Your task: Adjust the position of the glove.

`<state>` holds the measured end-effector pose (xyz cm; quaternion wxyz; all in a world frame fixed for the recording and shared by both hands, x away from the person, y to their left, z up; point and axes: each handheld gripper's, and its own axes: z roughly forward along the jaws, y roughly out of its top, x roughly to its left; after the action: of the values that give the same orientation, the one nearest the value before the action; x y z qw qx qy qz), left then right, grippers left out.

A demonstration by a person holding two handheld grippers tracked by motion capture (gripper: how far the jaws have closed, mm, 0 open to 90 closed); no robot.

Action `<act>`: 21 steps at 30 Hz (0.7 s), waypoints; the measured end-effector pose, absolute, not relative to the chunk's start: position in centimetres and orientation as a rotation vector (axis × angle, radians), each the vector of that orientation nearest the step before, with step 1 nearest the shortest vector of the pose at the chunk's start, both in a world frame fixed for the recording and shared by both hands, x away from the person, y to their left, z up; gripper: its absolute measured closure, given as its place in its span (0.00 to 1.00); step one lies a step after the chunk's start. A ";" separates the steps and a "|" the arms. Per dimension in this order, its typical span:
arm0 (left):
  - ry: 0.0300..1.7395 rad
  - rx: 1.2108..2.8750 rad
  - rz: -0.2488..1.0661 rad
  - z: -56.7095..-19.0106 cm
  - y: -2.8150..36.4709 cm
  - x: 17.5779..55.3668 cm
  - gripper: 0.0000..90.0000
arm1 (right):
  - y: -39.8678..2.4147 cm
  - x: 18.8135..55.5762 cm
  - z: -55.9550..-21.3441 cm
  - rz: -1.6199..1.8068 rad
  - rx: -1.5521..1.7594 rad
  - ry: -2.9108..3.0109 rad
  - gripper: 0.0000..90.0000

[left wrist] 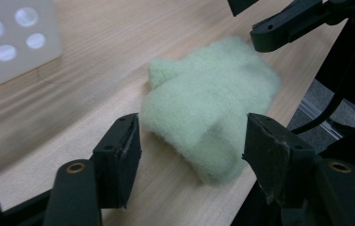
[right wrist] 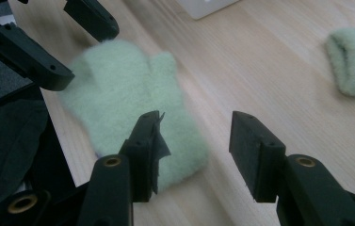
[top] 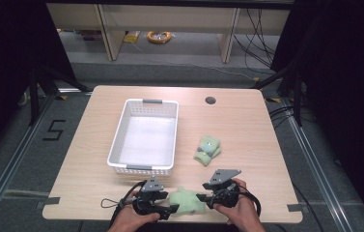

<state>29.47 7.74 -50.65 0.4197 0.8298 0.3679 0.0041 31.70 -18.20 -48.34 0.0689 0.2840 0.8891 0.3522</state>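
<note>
Now both tools frame the pale green fleece mitten (top: 186,201), which lies flat at the tabletop's (top: 247,121) 6 o'clock edge: the left tool (top: 170,209) at its 9 o'clock, the right tool (top: 204,197) at its 3 o'clock. Both are partly open and grip nothing. I judge this the grasping step; next, each tool must close on its end of the fleece.

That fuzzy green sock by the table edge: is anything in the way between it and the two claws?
Nothing visible. The green sock lies flat on the bare table, with the left claw and the right claw open at its two ends.
</note>
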 end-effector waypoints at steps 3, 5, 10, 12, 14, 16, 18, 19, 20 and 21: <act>0.922 2.093 0.013 -50.8 7.5 29.6 0.47 | -17.9 31.9 -48.6 1.027 0.830 2.692 0.63; 0.910 2.107 0.017 -50.9 7.4 29.6 0.51 | -17.7 31.9 -48.8 1.034 0.851 2.702 0.64; 0.891 2.110 0.026 -50.9 7.1 29.4 0.63 | -17.6 32.1 -49.4 0.987 0.852 2.733 0.70; 0.884 2.120 0.032 -50.9 7.1 29.3 0.69 | -17.6 31.9 -49.4 0.994 0.909 2.741 0.74; 0.883 2.098 0.015 -50.9 7.0 29.1 0.77 | -17.8 31.9 -49.8 1.019 0.880 2.729 0.78; 0.870 2.099 0.019 -50.9 7.0 29.1 0.81 | -17.7 31.7 -49.7 1.025 0.945 2.750 0.82; 0.859 2.103 0.017 -50.8 7.1 29.1 0.85 | -17.9 31.7 -49.7 1.037 0.914 2.734 0.89; 0.850 2.109 0.023 -50.8 7.1 29.1 0.85 | -17.9 31.7 -49.7 1.037 0.914 2.734 0.89; 0.852 2.097 0.013 -50.8 7.0 29.0 0.87 | -17.9 31.7 -49.6 1.041 0.917 2.733 0.92; 0.847 2.101 0.008 -50.7 7.1 29.0 0.89 | -18.0 31.6 -49.5 1.038 0.901 2.741 0.94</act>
<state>29.05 7.05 -50.72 0.4243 0.8399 0.3384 0.0030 31.64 -18.04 -49.47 0.0377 0.2938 0.8932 0.3383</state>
